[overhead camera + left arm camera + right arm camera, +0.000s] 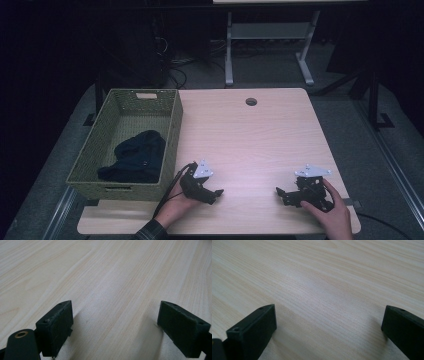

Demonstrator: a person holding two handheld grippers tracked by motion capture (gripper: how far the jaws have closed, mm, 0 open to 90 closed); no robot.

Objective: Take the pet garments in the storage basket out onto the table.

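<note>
Left gripper view showed the left gripper (115, 322) spread and empty over the table (112, 277); the right gripper (329, 327) likewise. The cloth (136, 157) lay in the basket (172, 135), near the left gripper. Judgement: rise over the rim, descend centred on the cloth.

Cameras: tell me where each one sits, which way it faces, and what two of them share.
High view: above the near edge, looking forward and down on the table, basket and dark cloth; both hands show with the left gripper and right gripper.
Left gripper view: on that gripper, along open jaws at bare wood.
Right gripper view: likewise.
Shared: the gripper views both show tabletop between empty jaws.
</note>
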